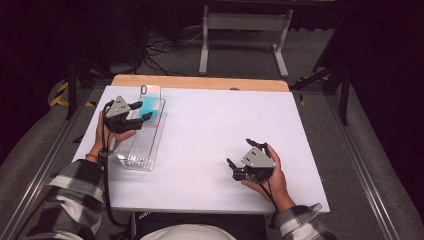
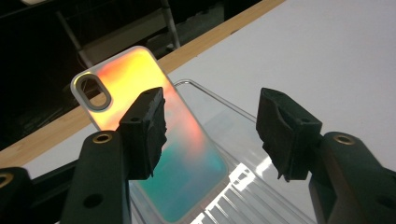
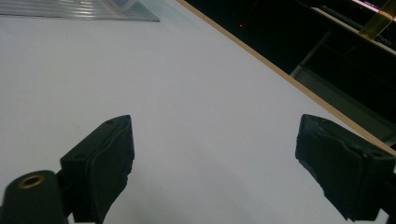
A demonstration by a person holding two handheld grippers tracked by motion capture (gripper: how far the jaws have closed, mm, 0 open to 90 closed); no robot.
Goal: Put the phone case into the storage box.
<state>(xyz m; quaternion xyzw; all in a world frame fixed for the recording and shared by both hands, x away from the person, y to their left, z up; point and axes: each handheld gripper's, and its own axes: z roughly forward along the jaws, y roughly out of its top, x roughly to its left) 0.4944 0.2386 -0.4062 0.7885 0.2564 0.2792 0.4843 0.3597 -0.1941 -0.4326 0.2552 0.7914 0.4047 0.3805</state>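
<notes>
An iridescent phone case (image 1: 151,104) (image 2: 187,154), orange at its top and teal lower down, stands tilted at the far end of a clear ribbed tray (image 1: 142,150) (image 2: 210,93). My left gripper (image 1: 144,111) (image 2: 210,135) is just to the left of the case with its jaws apart. In the left gripper view one jaw stands in front of the case's face and the other is clear of its edge, so neither pad presses on it. Over bare table at the near right, my right gripper (image 1: 241,153) (image 3: 215,154) is open with nothing between its jaws.
The white tabletop (image 1: 210,125) has a wooden strip (image 1: 200,82) along its far edge. Metal rails run down both sides of the table. A white metal frame (image 1: 245,30) and cables lie on the floor beyond. The tray's near part holds nothing.
</notes>
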